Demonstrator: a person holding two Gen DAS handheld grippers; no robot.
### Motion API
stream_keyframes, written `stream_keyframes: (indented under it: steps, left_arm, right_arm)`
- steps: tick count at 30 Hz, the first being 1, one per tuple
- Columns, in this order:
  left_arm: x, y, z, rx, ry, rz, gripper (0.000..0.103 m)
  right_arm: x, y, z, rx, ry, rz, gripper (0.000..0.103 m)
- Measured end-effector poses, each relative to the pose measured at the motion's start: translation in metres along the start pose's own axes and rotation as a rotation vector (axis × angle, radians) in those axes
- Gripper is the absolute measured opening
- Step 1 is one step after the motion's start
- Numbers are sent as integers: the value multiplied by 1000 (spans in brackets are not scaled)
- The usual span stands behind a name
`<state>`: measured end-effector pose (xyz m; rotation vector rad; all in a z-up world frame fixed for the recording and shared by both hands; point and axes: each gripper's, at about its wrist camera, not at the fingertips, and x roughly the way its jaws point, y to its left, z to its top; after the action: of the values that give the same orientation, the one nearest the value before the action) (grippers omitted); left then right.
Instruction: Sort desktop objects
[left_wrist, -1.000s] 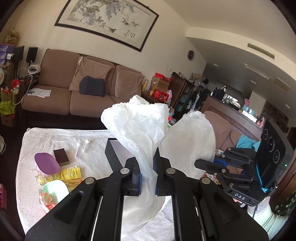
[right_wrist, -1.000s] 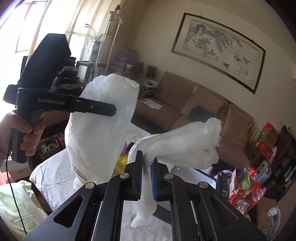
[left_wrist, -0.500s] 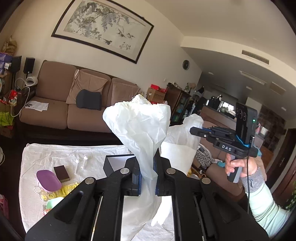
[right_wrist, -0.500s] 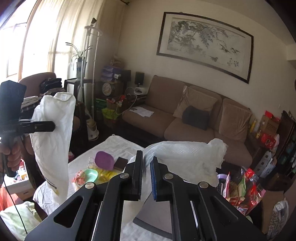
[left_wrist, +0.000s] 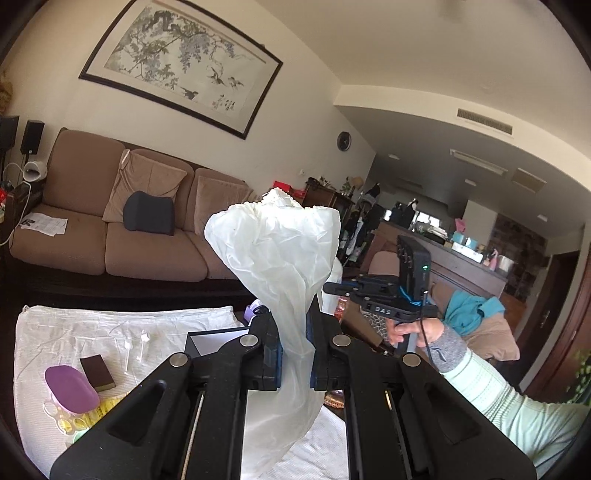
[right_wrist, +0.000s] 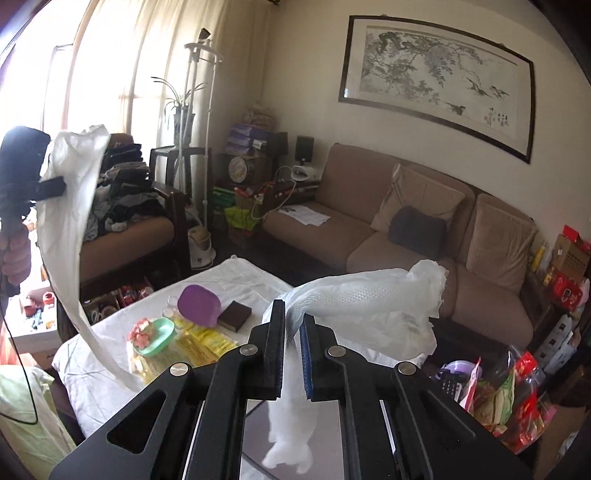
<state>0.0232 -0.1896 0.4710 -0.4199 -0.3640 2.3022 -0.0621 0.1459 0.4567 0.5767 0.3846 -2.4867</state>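
The white bag (left_wrist: 280, 266) hangs in the air above the table (right_wrist: 243, 273), one edge pinched in the left gripper (left_wrist: 294, 354), the other in the right gripper (right_wrist: 292, 354). The purple case (right_wrist: 199, 304), brown block (right_wrist: 234, 314), green dish (right_wrist: 157, 332) and yellow packets (right_wrist: 207, 345) lie loose on the cloth, so sorting looks barely begun.

The right gripper (right_wrist: 293, 325) and left gripper (left_wrist: 293, 328) have drawn well apart, stretching the white plastic bag (left_wrist: 280, 266) between them toward 9 o'clock.
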Motion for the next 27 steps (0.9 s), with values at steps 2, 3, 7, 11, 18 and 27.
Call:
stream_keyframes:
  steps: [2, 3, 7, 11, 18, 27]
  left_arm:
    - [9, 4, 2, 16, -3, -3, 9]
    - [13, 6, 4, 22, -4, -5, 9]
    - [36, 16, 2, 41, 6, -14, 9]
    - [62, 25, -8, 53, 39, -20, 9]
    - [99, 37, -26, 39, 89, -35, 9]
    - [99, 36, -38, 24, 86, -50, 9]
  right_arm:
    - [34, -26, -13, 41, 27, -33, 7]
    - [53, -40, -22, 72, 36, -36, 7]
    - [137, -81, -73, 118, 103, -78, 7]
    - [218, -100, -139, 88, 277, -223, 7]
    - [259, -120, -196, -108, 416, -508, 7]
    - [257, -73, -245, -789, 520, -622, 7]
